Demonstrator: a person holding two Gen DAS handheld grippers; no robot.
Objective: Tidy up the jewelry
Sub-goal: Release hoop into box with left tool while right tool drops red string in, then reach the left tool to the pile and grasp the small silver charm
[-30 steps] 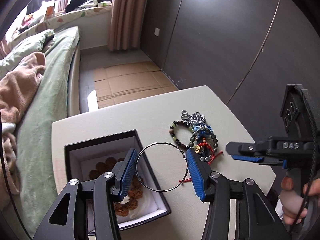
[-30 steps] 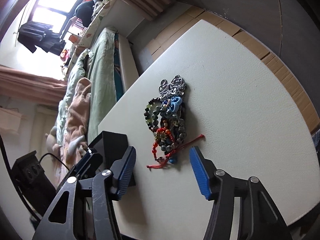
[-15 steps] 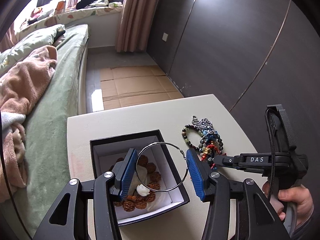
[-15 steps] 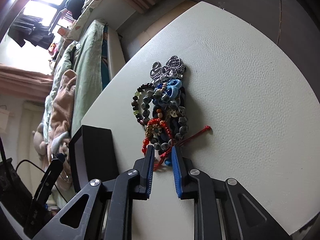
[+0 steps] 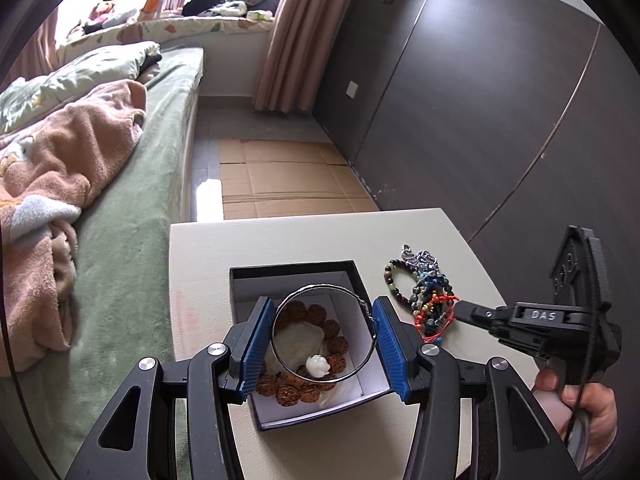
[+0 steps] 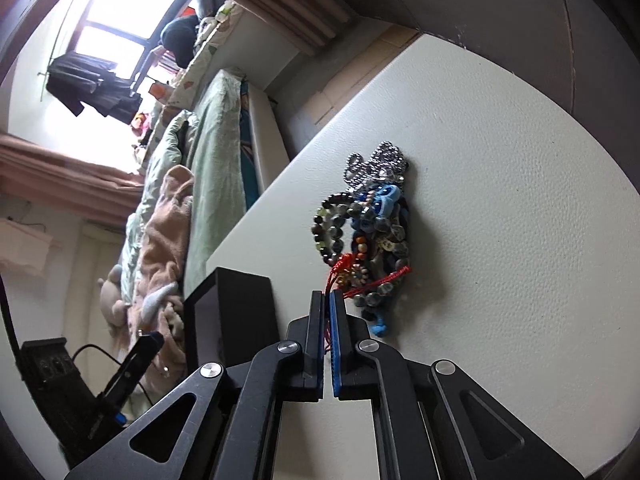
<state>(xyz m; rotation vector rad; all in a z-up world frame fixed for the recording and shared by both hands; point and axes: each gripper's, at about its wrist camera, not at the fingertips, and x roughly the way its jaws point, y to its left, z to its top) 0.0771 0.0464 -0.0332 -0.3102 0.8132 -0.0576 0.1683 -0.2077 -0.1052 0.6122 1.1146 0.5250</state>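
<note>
Daylight from far window [image 6: 108, 36], blown out white in right wrist view. Room evenly lit, soft shadows under box [image 5: 304, 344] and bead pile [image 6: 368, 232] on the surface [image 6: 500, 208]. Heavy fisheye bending, black vignette corners. Sharp overall; slight blur on box edge in right wrist view.

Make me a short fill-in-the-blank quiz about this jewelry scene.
The left tool holds a thin silver ____ over the black box.
The right tool is shut on a ____ cord.
Inside the box lies a bracelet of ____ beads.
The jewelry pile lies on the ____.

Answers: bangle; red; brown; table
</note>
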